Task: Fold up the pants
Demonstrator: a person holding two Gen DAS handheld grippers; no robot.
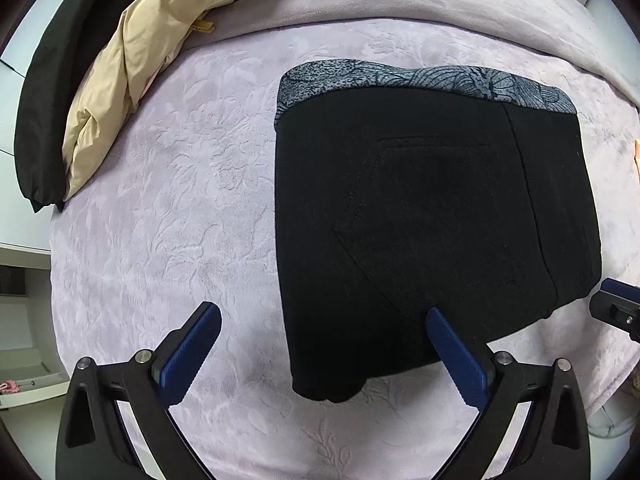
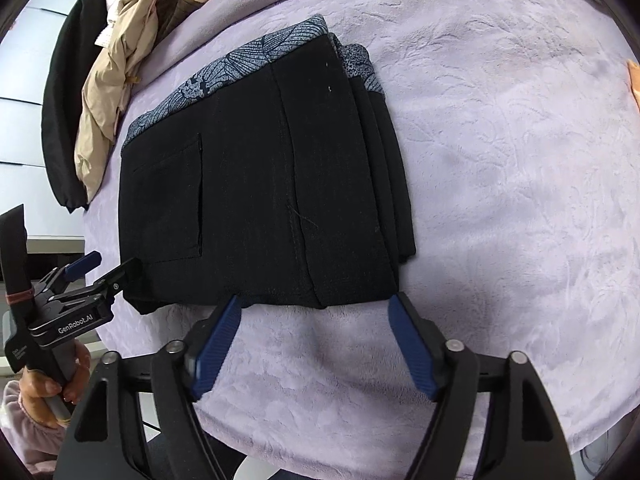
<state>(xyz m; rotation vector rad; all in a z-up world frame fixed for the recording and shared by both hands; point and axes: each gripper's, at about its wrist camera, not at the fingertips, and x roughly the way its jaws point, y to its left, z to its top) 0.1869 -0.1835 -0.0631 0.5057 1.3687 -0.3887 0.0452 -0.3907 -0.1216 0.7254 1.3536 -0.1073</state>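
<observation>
The black pants point(image 1: 432, 224) lie folded into a compact rectangle on the lilac blanket, with a grey patterned waistband point(image 1: 420, 80) at the far edge and a back pocket on top. They also show in the right wrist view point(image 2: 256, 200), stacked in several layers. My left gripper point(image 1: 324, 320) is open and empty above the near left corner of the pants. My right gripper point(image 2: 314, 304) is open and empty just off the near edge of the pants. The left gripper also shows at the left of the right wrist view point(image 2: 104, 266).
The lilac blanket point(image 1: 160, 200) covers the bed. A beige jacket point(image 1: 132, 64) and a black garment point(image 1: 44, 92) lie piled at the far left edge. More clothes sit at the far top. The bed's left edge drops to white furniture point(image 1: 20, 320).
</observation>
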